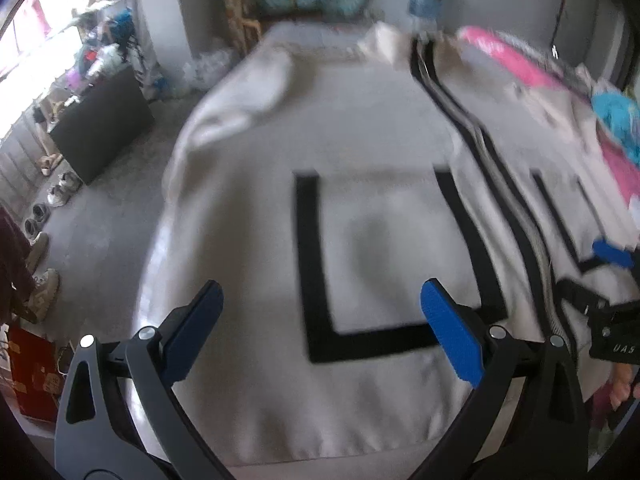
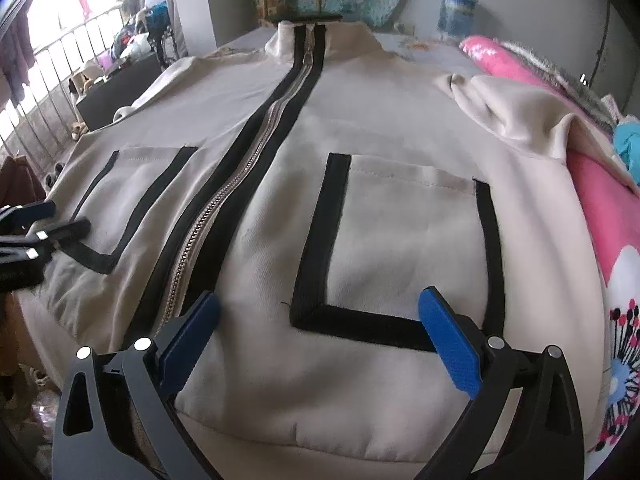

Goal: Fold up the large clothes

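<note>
The cream jacket lies flat across the bed, so the middle of both frames is low, open ground for the tongs. In the right wrist view, a bunched sleeve rises at upper right against a pink roll and a pink blanket, closing that side. The left tongs stand at the left edge. In the left wrist view, the floor at left is open, lined by shoes and a dark cabinet.

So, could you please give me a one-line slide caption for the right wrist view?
Open right gripper poised above the hem of a zipped cream jacket spread flat on a bed.
</note>
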`<move>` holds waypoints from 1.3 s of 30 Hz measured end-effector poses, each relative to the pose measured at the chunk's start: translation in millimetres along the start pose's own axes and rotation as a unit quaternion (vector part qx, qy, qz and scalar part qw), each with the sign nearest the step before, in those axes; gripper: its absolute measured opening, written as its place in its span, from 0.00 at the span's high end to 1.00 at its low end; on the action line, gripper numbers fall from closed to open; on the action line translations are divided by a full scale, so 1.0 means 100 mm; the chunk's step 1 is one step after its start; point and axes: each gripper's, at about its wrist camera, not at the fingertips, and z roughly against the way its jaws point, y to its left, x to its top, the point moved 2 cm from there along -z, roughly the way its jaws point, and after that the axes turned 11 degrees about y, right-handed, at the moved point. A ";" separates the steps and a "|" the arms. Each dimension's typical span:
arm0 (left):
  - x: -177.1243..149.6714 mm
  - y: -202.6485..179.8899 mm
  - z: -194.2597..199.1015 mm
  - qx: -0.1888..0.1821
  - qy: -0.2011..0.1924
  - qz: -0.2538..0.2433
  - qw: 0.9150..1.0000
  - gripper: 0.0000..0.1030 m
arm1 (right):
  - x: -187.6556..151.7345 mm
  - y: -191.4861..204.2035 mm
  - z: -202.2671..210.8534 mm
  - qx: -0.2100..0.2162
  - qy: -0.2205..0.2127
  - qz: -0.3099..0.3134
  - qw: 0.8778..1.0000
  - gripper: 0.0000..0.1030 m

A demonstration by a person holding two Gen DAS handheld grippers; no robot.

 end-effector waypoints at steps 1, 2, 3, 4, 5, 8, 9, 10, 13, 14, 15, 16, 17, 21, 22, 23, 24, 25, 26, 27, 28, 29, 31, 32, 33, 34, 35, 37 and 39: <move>0.03 0.10 0.11 0.002 -0.018 0.012 1.000 0.07 | 0.02 -0.02 0.03 0.017 0.003 -0.009 1.000 0.06; 0.05 0.18 0.17 0.004 -0.028 0.020 0.999 0.07 | 0.05 -0.03 0.06 0.035 0.002 -0.017 0.999 0.06; 0.08 0.31 0.27 0.009 -0.043 0.034 0.998 0.07 | 0.09 -0.02 0.12 0.048 -0.004 -0.022 0.999 0.06; 0.11 0.45 0.34 0.013 -0.054 0.045 0.997 0.07 | 0.11 0.00 0.15 0.052 -0.009 -0.022 0.998 0.06; 0.14 0.58 0.41 0.015 -0.063 0.058 0.996 0.08 | 0.16 0.04 0.21 0.053 -0.019 -0.018 0.998 0.06; 0.23 1.01 0.50 0.006 -0.073 0.097 0.993 0.08 | 0.29 0.20 0.31 0.057 -0.044 0.003 0.997 0.06; 0.27 1.18 0.49 -0.005 -0.072 0.117 0.991 0.08 | 0.34 0.25 0.31 0.062 -0.049 0.007 0.997 0.06; 0.30 1.36 0.46 -0.021 -0.069 0.138 0.988 0.08 | 0.38 0.29 0.29 0.067 -0.050 0.009 0.996 0.06; 0.36 1.80 0.25 -0.081 -0.048 0.198 0.976 0.09 | 0.49 0.40 0.15 0.079 -0.035 0.012 0.996 0.09; 0.35 1.99 0.08 -0.117 -0.030 0.232 0.965 0.09 | 0.51 0.43 0.10 0.081 -0.029 0.013 0.996 0.09; 0.32 2.16 -0.10 -0.160 -0.012 0.269 0.950 0.09 | 0.54 0.47 0.05 0.082 -0.020 0.016 0.996 0.09; 0.30 2.26 -0.24 -0.192 0.000 0.293 0.937 0.09 | 0.56 0.52 0.00 0.080 -0.013 0.021 0.996 0.09; 0.23 2.44 -0.51 -0.250 0.021 0.334 0.908 0.09 | 0.59 0.55 -0.04 0.076 -0.006 0.027 0.997 0.09; -0.06 2.72 -1.29 -0.368 0.070 0.425 0.824 0.10 | 0.68 0.70 -0.16 0.056 0.011 0.051 0.997 0.09; -0.16 2.78 -1.52 -0.394 0.080 0.447 0.799 0.10 | 0.68 0.72 -0.17 0.053 0.014 0.053 0.997 0.09; -0.21 2.79 -1.67 -0.410 0.087 0.457 0.784 0.10 | 0.71 0.75 -0.20 0.047 0.019 0.057 0.997 0.09; -0.28 2.81 -1.86 -0.435 0.095 0.469 0.762 0.10 | 0.72 0.76 -0.22 0.043 0.023 0.058 0.997 0.09; -0.37 2.81 -2.10 -0.470 0.103 0.484 0.730 0.10 | 0.75 0.79 -0.25 0.038 0.029 0.060 0.997 0.09; -0.44 2.80 -2.28 -0.494 0.108 0.495 0.707 0.10 | 0.76 0.81 -0.27 0.036 0.033 0.061 0.997 0.09; -0.50 2.77 -2.44 -0.509 0.111 0.505 0.688 0.10 | 0.76 0.82 -0.28 0.033 0.037 0.062 0.997 0.09; -0.59 2.74 -2.62 -0.521 0.110 0.518 0.670 0.10 | 0.79 0.85 -0.29 0.026 0.040 0.063 0.997 0.09; -0.63 2.71 -2.75 -0.529 0.109 0.525 0.658 0.10 | 0.80 0.87 -0.30 0.022 0.041 0.065 0.997 0.09; -0.76 2.60 -3.08 -0.559 0.101 0.545 0.617 0.10 | 0.83 0.91 -0.32 0.014 0.048 0.068 0.996 0.09; -0.81 2.57 -3.19 -0.568 0.100 0.555 0.600 0.10 | 0.85 0.93 -0.34 0.009 0.053 0.070 0.996 0.09; -0.87 2.51 -3.34 -0.579 0.096 0.568 0.577 0.10 | 0.86 0.96 -0.35 0.006 0.057 0.073 0.996 0.09; -0.90 2.48 -3.42 -0.588 0.092 0.573 0.563 0.10 | 0.88 0.99 -0.36 0.002 0.059 0.076 0.995 0.09; -0.94 2.38 -3.54 -0.600 0.087 0.580 0.543 0.10 | 0.88 1.02 -0.37 -0.001 0.061 0.079 0.995 0.09; -1.01 2.21 -3.74 -0.620 0.077 0.594 0.508 0.10 | 0.90 1.06 -0.38 -0.005 0.062 0.083 0.995 0.09; -1.04 2.05 -3.95 -0.635 0.063 0.610 0.470 0.10 | 0.91 1.10 -0.38 -0.011 0.065 0.087 0.994 0.09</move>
